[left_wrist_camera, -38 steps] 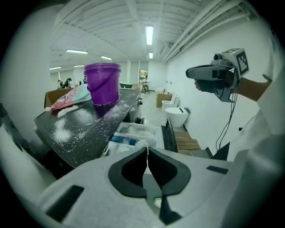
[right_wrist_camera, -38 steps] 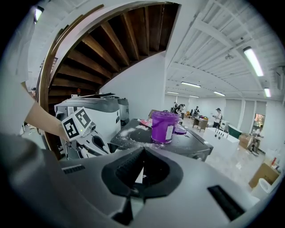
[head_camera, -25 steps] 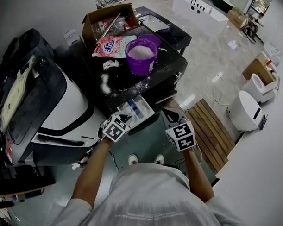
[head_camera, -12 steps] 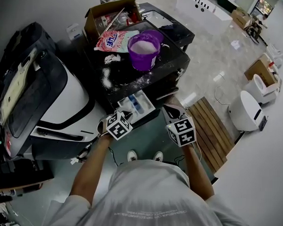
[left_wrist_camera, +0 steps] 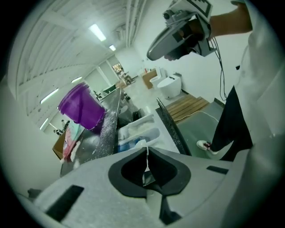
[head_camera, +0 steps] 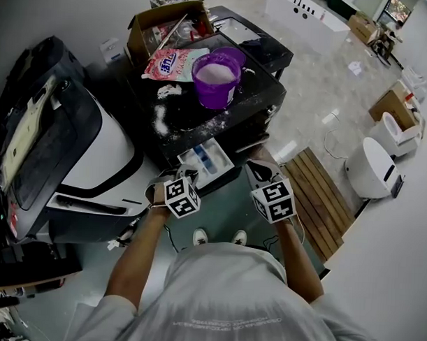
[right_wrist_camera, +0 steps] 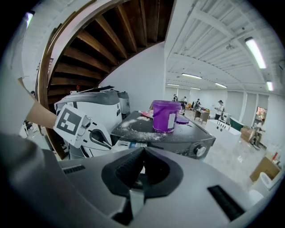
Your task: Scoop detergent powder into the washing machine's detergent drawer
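Note:
A purple bucket of white powder stands on the dark washing machine top, its lid just behind it. Beside them lies a pink detergent bag. The white detergent drawer is pulled out at the machine's front. My left gripper hovers shut and empty at the drawer's near left corner. Just right of the drawer, my right gripper is shut and empty too. The left gripper view shows the bucket, the drawer and the right gripper above. The bucket is also in the right gripper view.
Spilled powder streaks the machine top. A cardboard box stands behind the bag. A large white and black machine fills the left side. A wooden pallet and white toilets lie to the right.
My left gripper has eased back a little from the drawer. The right gripper has stayed put. Both remain shut.

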A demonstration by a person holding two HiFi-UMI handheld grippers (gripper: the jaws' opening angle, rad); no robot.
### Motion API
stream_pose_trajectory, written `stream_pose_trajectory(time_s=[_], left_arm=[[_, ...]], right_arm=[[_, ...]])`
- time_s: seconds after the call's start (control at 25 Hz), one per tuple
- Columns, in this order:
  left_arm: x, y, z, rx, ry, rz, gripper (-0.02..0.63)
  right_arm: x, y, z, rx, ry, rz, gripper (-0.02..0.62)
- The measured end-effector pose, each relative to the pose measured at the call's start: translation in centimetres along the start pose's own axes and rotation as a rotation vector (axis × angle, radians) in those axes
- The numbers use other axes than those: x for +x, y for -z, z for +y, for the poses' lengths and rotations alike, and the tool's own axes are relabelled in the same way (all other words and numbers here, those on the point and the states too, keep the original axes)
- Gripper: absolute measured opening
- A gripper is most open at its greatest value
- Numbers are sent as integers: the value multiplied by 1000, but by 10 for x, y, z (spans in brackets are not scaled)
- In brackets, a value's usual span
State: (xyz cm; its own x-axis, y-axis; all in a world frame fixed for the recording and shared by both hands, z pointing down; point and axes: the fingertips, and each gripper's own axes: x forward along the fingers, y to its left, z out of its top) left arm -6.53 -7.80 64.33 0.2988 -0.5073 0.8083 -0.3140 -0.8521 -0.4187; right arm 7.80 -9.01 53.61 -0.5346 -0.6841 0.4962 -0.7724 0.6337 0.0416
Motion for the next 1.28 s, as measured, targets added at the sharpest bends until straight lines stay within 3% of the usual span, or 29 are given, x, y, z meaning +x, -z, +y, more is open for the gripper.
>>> stream_pose_trajectory(time_s=[0.24, 0.52, 0.92, 1.0, 1.04, 1.12, 1.28], left_arm=[[1, 2, 0, 165, -74, 44, 15], [-6, -3, 12, 311, -203, 38, 15], [-12, -4, 21, 387, -282, 35, 15], [-11, -2, 23, 334, -267, 26, 15], [-10, 1, 25, 267, -249, 16, 15], [-9, 7, 31, 65, -193, -17, 15], [-14, 15, 46, -425, -76, -148, 15]], right_arm=[[3, 3, -5, 12, 12, 7, 5], [7, 7, -9, 19, 18, 16, 5], [12, 7, -11, 18, 19, 21, 5], [12, 6, -10, 16, 19, 22, 5], [12, 6, -10, 15, 19, 22, 5], [12, 5, -10, 16, 20, 20, 5], [11, 6, -11, 22, 20, 21, 5]])
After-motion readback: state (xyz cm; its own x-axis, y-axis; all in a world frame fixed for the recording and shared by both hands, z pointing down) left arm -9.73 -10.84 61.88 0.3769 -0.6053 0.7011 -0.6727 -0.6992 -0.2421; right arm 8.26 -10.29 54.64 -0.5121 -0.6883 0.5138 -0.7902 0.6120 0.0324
